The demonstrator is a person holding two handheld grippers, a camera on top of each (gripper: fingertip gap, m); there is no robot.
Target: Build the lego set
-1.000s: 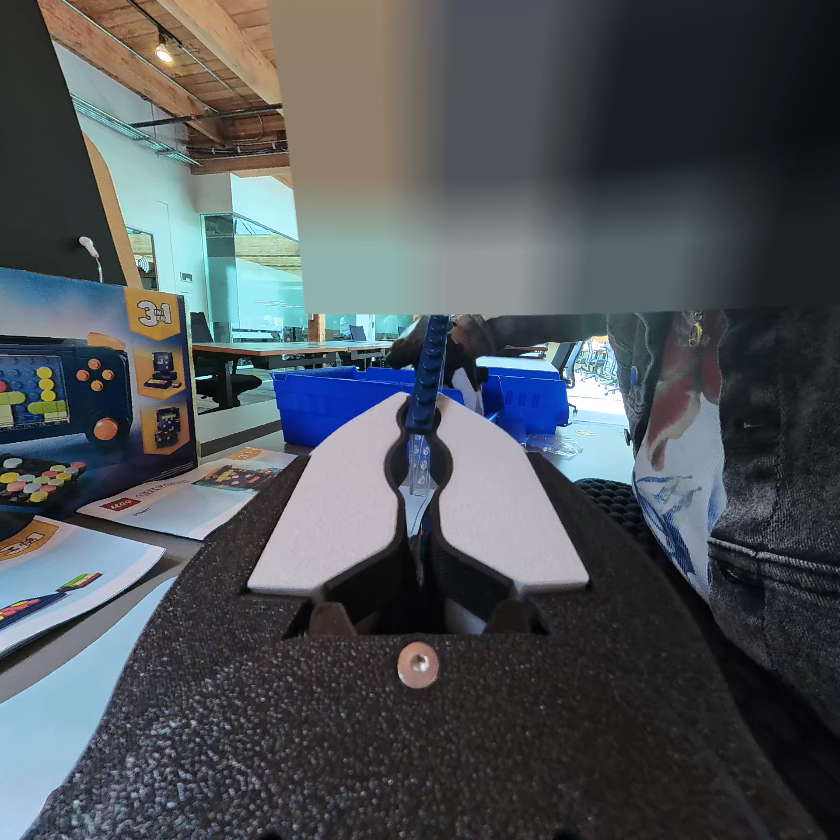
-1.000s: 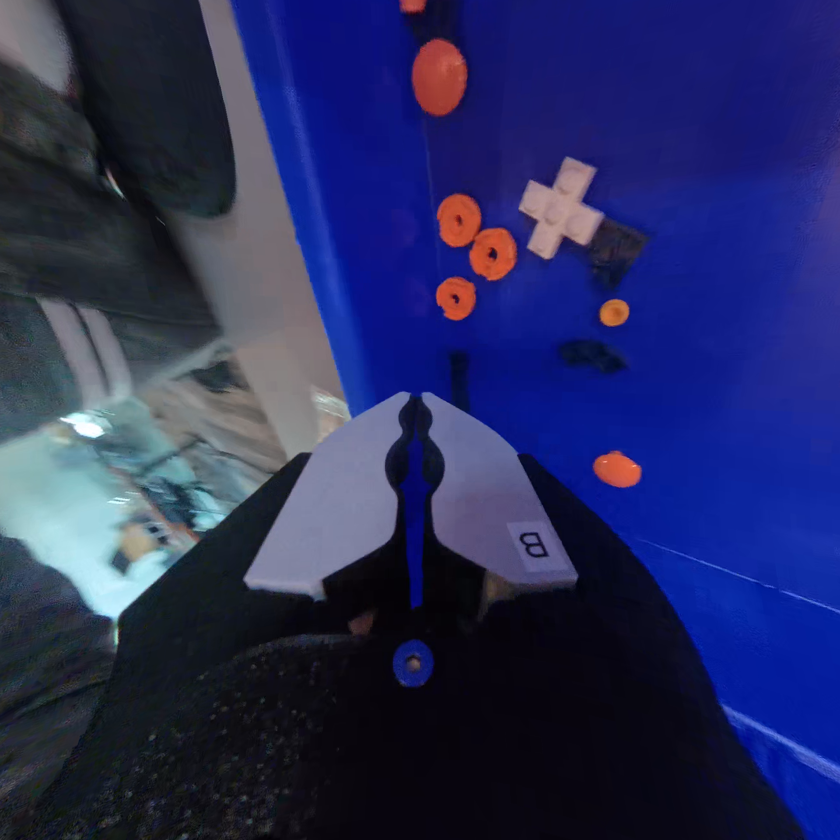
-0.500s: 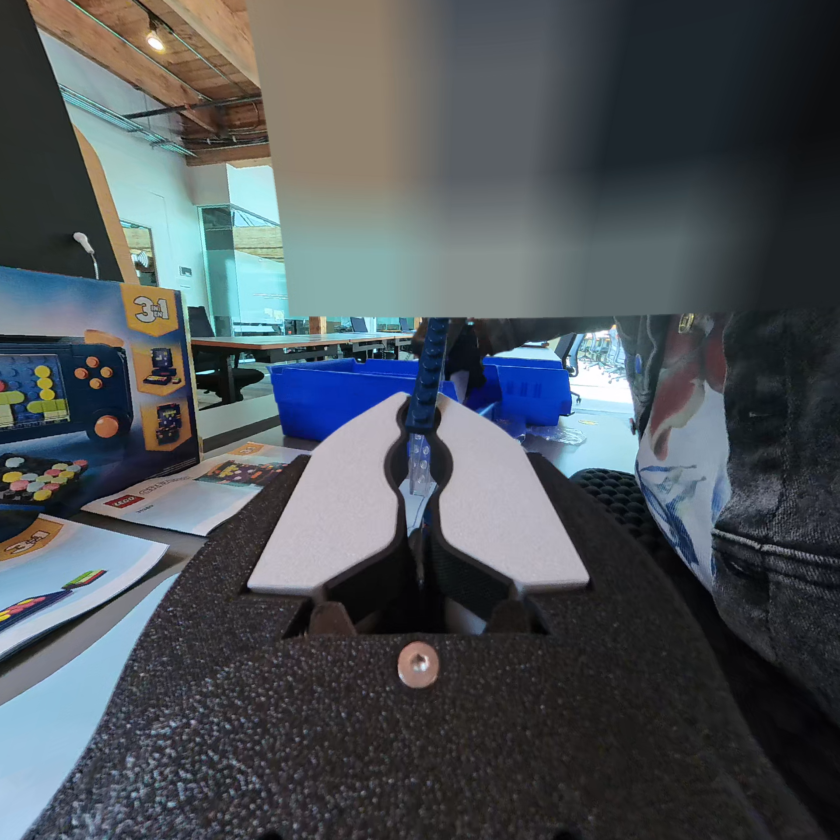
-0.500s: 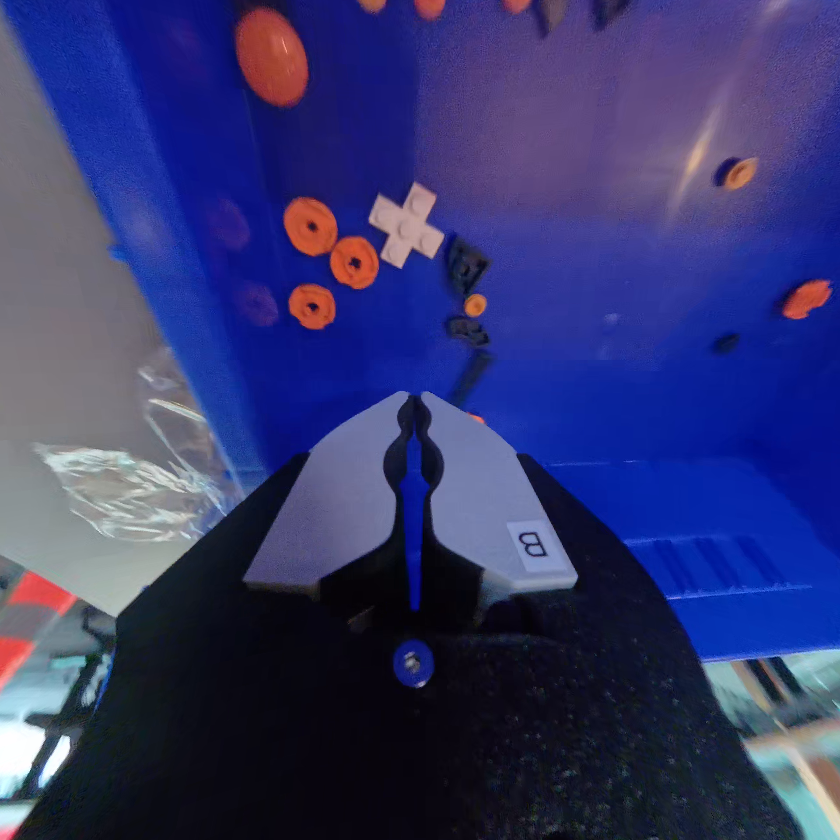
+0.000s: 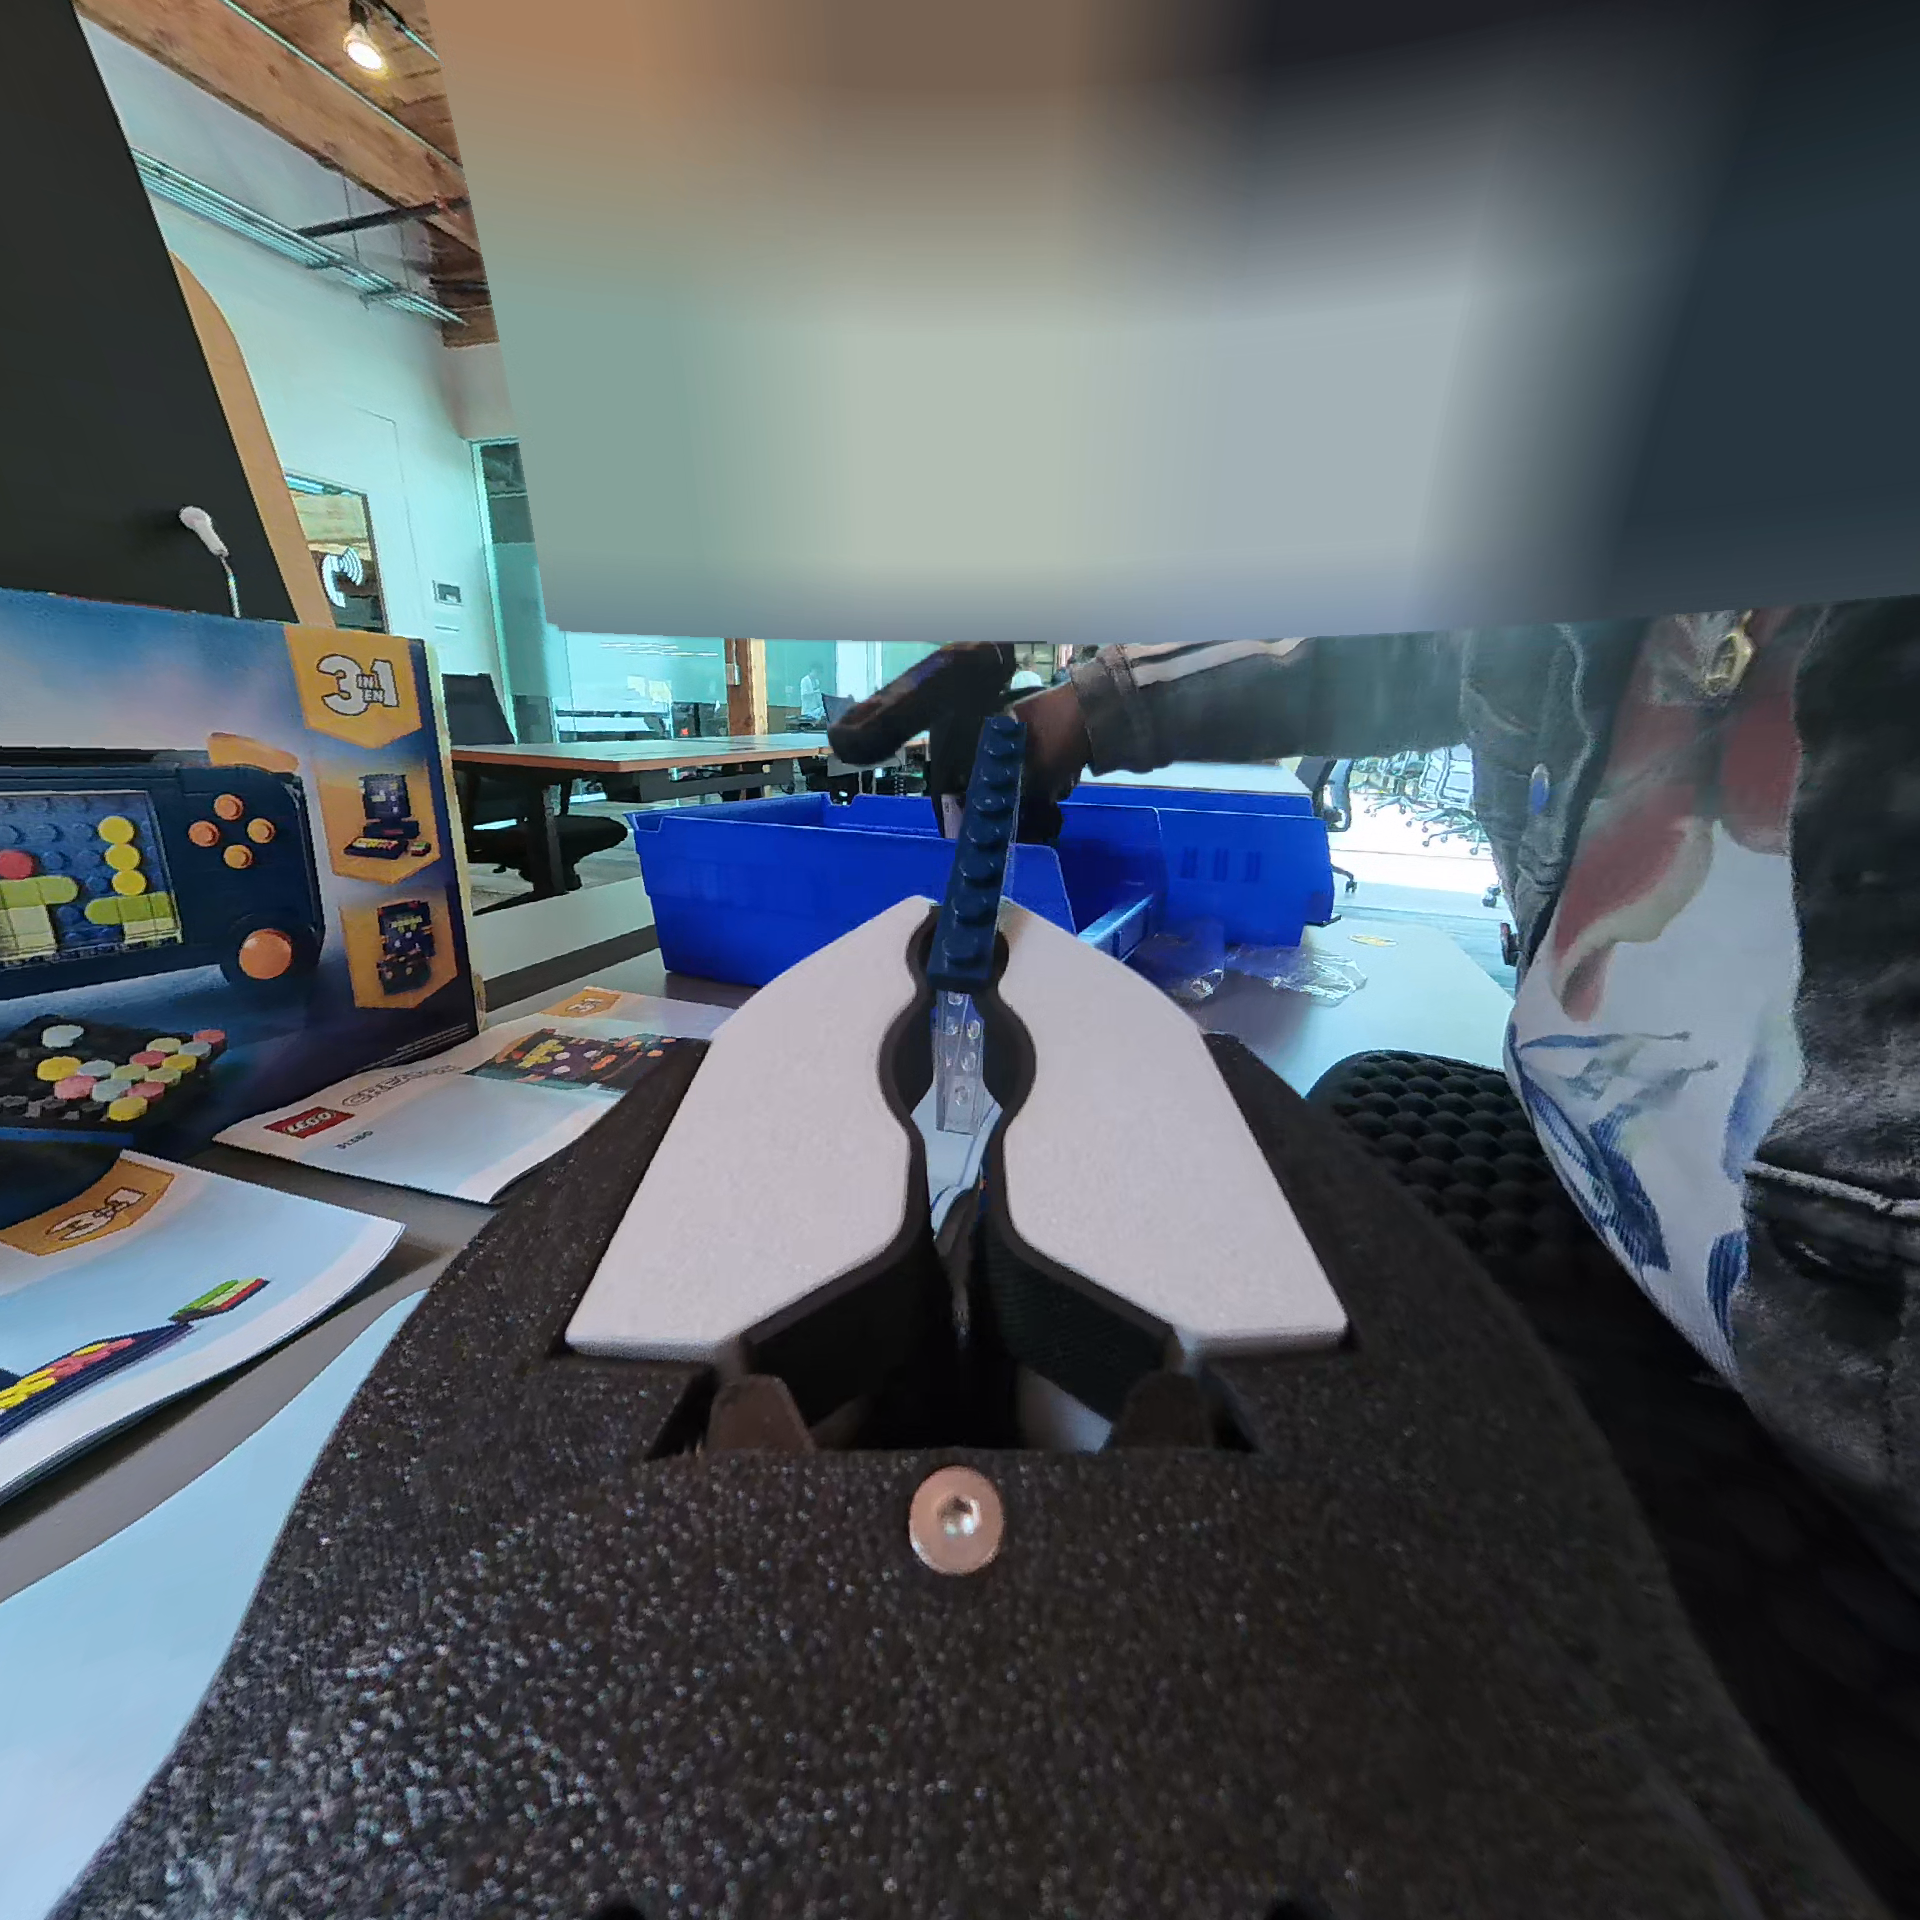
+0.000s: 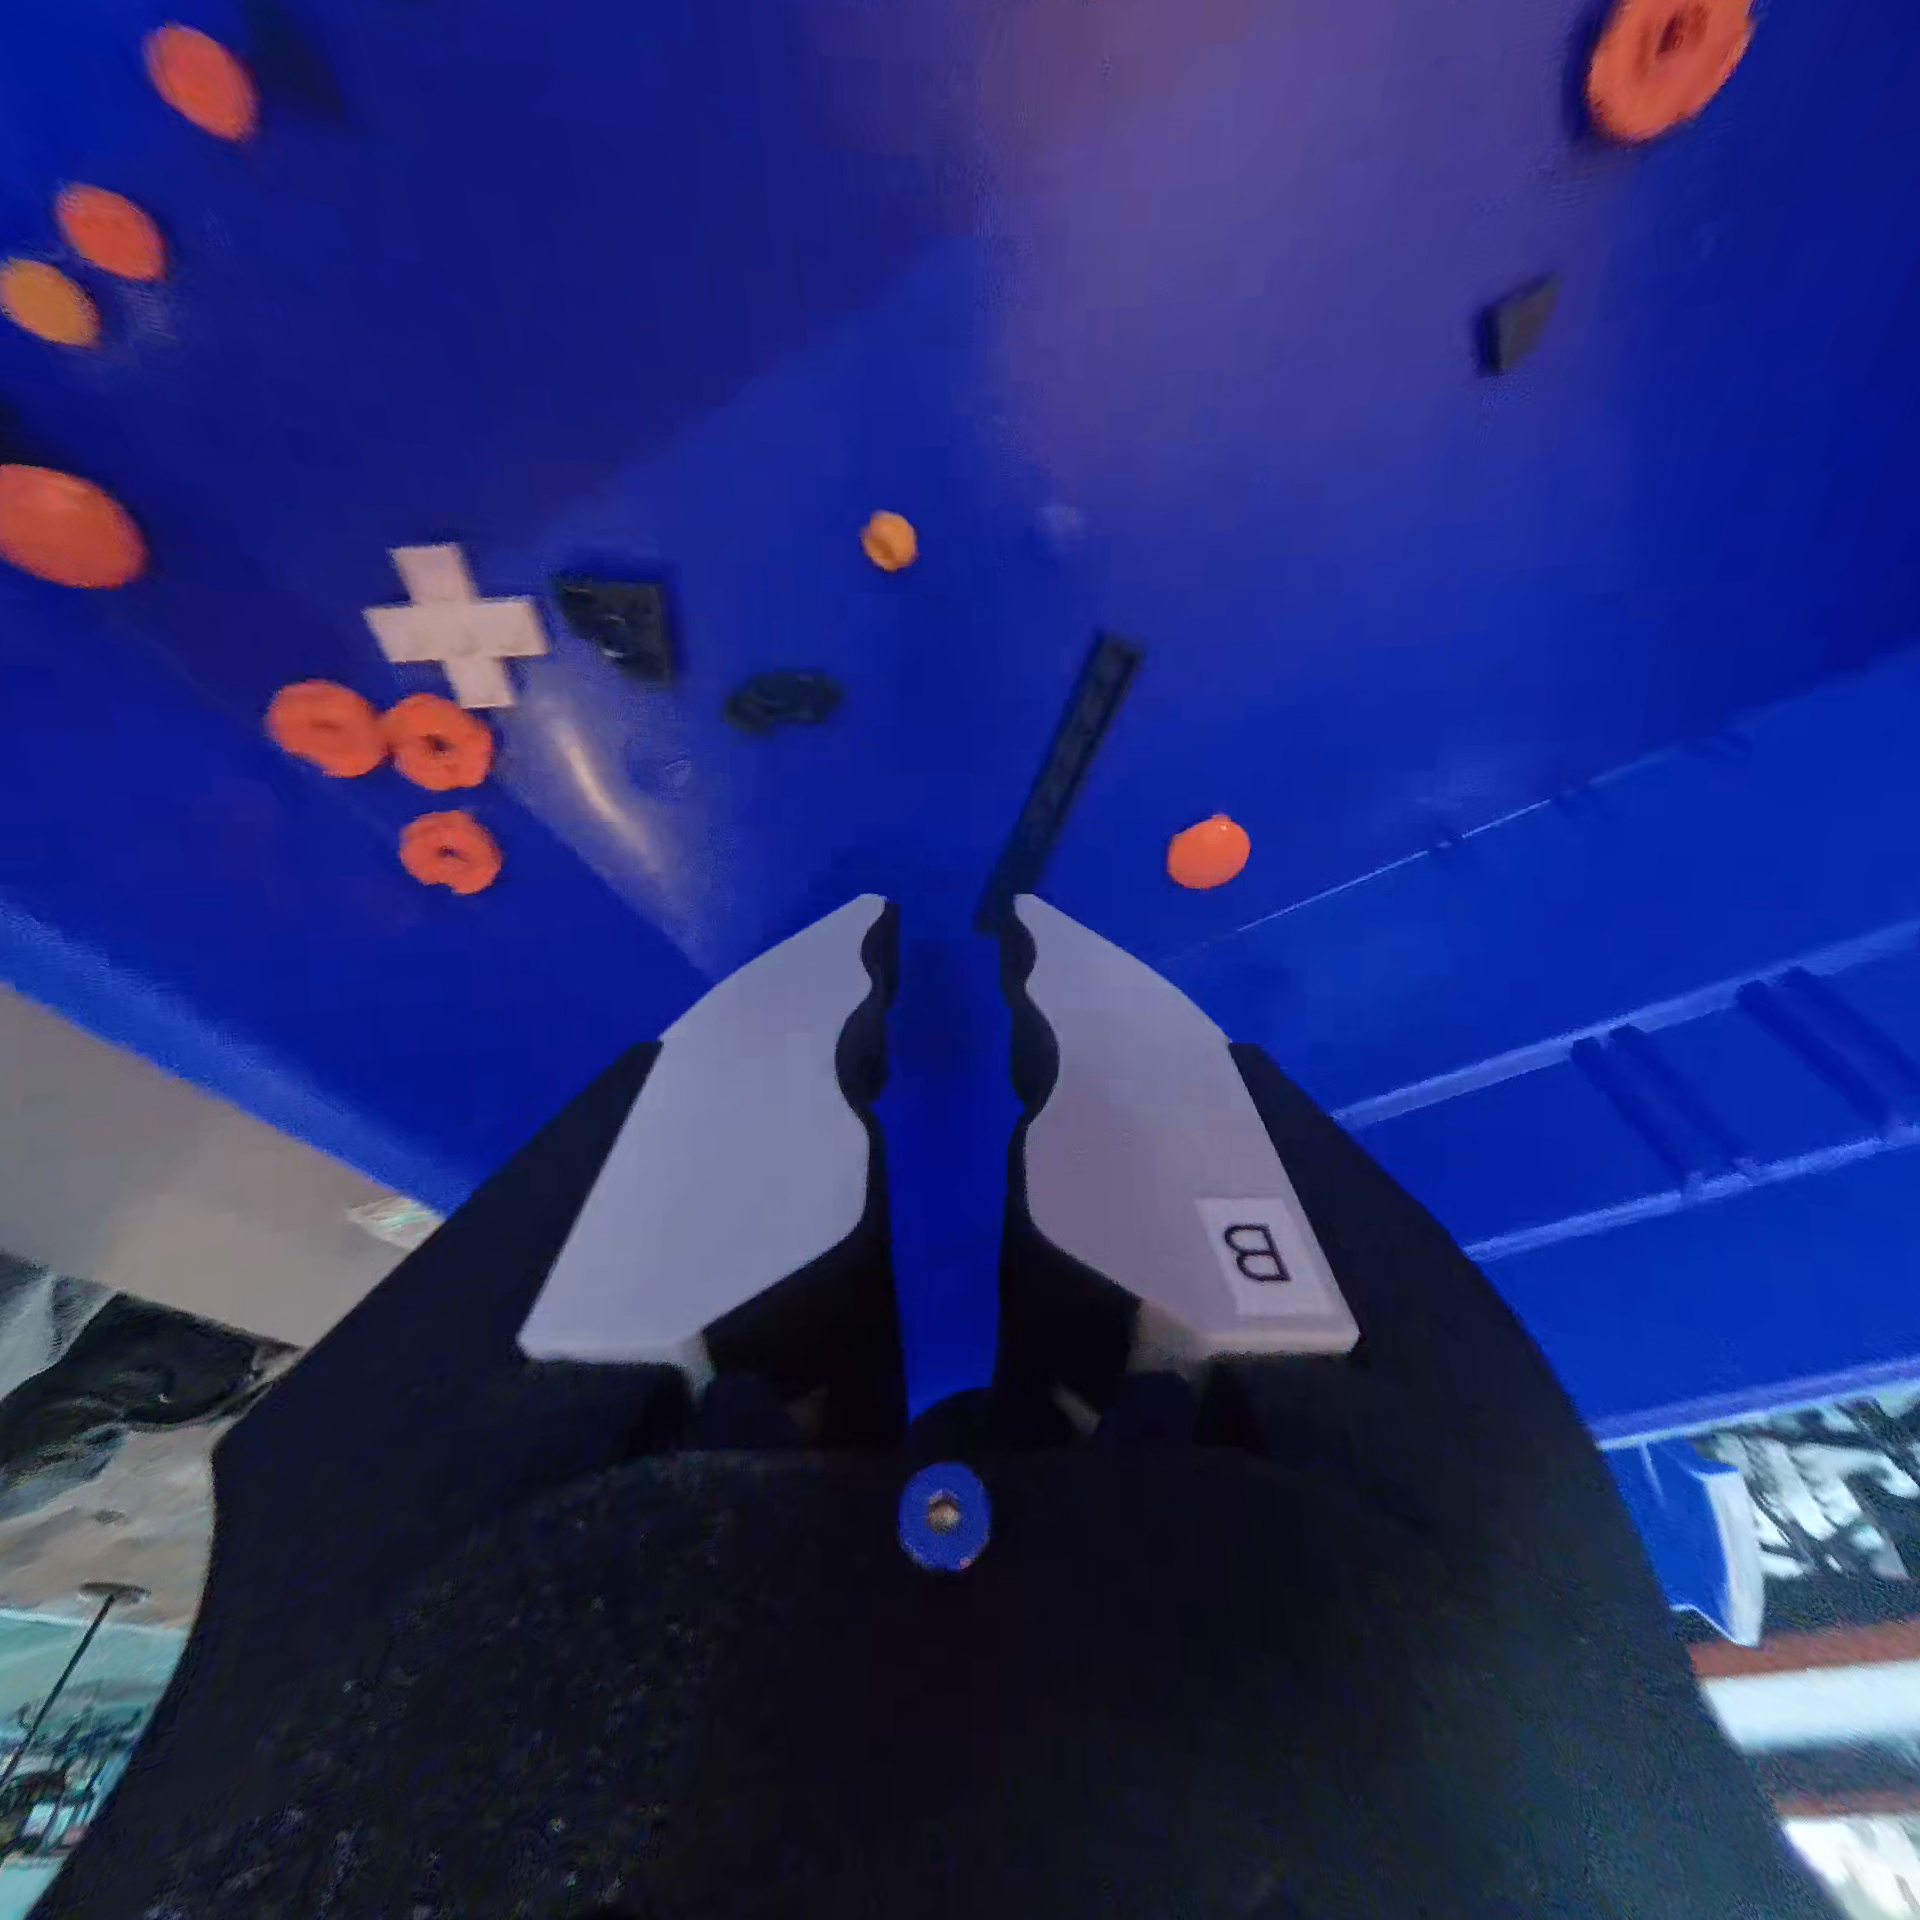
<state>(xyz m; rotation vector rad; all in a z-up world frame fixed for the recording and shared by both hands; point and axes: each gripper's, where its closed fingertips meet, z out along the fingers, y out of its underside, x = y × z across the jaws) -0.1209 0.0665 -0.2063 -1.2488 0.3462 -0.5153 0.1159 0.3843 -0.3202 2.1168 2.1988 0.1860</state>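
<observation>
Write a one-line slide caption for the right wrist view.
Open right hand-held gripper hovers inside the blue bin, aimed at a dark blue strip piece among orange round pieces.

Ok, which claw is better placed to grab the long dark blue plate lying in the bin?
Right. The right claw is open and empty inside the blue plastic bin, just short of the long dark blue plate. The left claw is shut on a studded blue plate assembly.

The grey table [image 5: 582,935] carried a blue bin [image 5: 831,894], a boxed set [image 5: 229,831], instruction booklets [image 5: 436,1101] and crumpled clear plastic bags [image 5: 1278,966].
</observation>
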